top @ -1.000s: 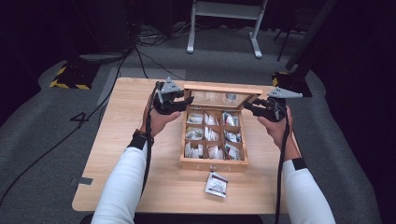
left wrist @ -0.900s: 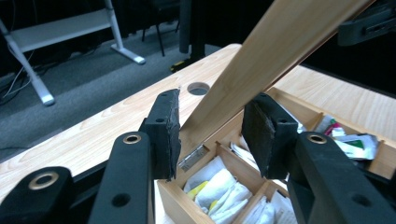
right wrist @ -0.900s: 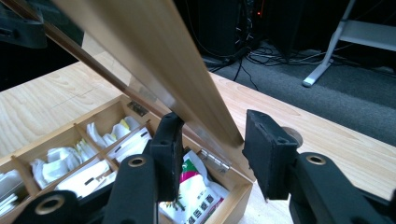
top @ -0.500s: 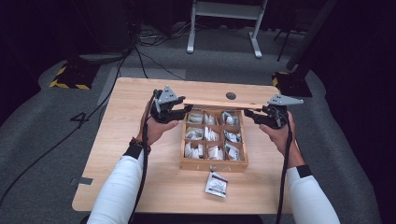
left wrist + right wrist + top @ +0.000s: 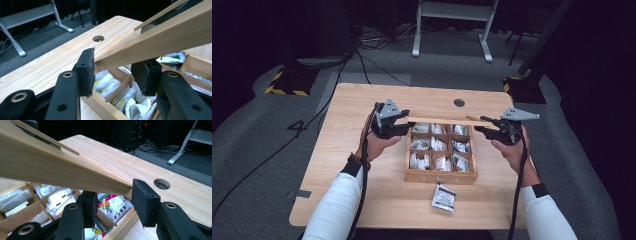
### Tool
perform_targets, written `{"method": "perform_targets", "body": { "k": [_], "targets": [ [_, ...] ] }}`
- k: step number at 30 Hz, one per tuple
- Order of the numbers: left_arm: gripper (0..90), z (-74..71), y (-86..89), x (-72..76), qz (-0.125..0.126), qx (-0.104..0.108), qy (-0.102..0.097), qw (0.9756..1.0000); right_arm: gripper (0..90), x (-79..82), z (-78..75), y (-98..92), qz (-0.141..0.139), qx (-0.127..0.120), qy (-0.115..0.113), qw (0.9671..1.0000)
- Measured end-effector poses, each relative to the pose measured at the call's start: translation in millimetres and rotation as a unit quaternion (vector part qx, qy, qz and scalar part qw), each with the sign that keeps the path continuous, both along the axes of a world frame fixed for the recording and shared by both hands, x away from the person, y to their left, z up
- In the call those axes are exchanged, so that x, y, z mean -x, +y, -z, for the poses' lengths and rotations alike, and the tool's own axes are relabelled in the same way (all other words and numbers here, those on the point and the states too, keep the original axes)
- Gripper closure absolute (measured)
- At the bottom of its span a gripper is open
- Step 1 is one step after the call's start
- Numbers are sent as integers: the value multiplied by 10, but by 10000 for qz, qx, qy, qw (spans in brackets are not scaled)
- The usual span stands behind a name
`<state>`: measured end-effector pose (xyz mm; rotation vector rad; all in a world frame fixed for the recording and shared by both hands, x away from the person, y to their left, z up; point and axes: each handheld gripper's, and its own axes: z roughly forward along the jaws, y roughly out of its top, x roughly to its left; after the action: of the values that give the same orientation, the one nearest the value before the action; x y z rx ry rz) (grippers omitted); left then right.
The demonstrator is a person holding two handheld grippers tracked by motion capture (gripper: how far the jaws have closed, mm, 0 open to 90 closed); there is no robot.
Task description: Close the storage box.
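Looks like a studio or lab for recordings: dark surroundings, grey carpet (image 5: pixel 272 150), loose black cables (image 5: pixel 367 45) across the floor, a white metal stand (image 5: pixel 452 30), black-and-yellow hazard tape (image 5: pixel 287 87) on a base, and one lit wooden table (image 5: pixel 352 150) with a cable hole (image 5: pixel 459 102).

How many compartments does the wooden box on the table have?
9, in a three-by-three grid inside the wooden box: three along the near row, three across the middle, three at the back. The lid held above the back row partly covers it, but all hold packets.
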<state>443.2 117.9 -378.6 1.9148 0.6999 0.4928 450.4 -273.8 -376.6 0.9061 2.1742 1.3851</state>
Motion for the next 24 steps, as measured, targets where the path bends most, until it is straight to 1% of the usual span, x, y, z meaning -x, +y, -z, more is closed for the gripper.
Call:
{"method": "perform_targets", "body": {
  "k": [7,11,16,21,24],
  "targets": [
    [542,20,3,73,32,-74,-5,10000,573,72,23,-5,-28,96,-48,9999],
    [540,44,-9,125,35,-200,-34,9998,567,121,42,-2,-76,169,-90,9998],
    [532,86,-10,194,72,-321,-47,9994,567,191,80,7,-94,319,-104,9994],
    [545,98,11,269,95,-276,-19,9996,571,246,95,-15,-145,299,-46,9994],
    [548,118,26,322,116,-264,24,9996,570,281,103,-13,-142,373,-31,9992]
  ]
}}
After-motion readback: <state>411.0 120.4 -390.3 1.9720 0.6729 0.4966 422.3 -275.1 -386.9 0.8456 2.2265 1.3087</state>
